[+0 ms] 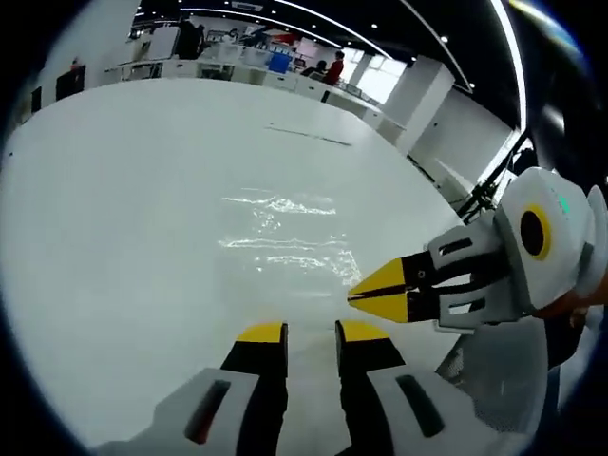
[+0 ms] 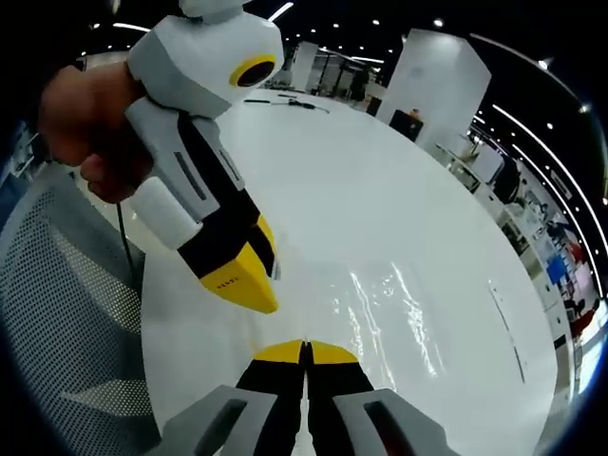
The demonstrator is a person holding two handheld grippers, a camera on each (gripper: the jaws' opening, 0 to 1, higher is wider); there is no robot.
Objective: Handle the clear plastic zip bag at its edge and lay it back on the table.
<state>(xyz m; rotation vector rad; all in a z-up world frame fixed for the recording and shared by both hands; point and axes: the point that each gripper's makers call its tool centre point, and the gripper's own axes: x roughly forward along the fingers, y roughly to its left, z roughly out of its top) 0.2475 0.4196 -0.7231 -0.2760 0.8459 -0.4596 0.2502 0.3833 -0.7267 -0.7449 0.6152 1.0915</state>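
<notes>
White surface (image 1: 142,237) carries the bag (image 1: 285,237) flat near its edge. Left claw (image 1: 310,332) is released; right claw (image 2: 305,351) is clenched, seemingly empty. Clear film is slippery, so a pinch may miss.

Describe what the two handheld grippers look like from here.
Both match: the left gripper and right gripper have light grey bodies with slotted sides, black jaw sections and yellow tips. A yellow ring marks each rounded white head. A thin dark cable hangs below the hand.

So that's one clear zip bag (image 1: 285,237) lying flat on one white bench (image 1: 123,237), plus two grippers, left gripper (image 1: 311,331) and right gripper (image 2: 306,350).
</notes>
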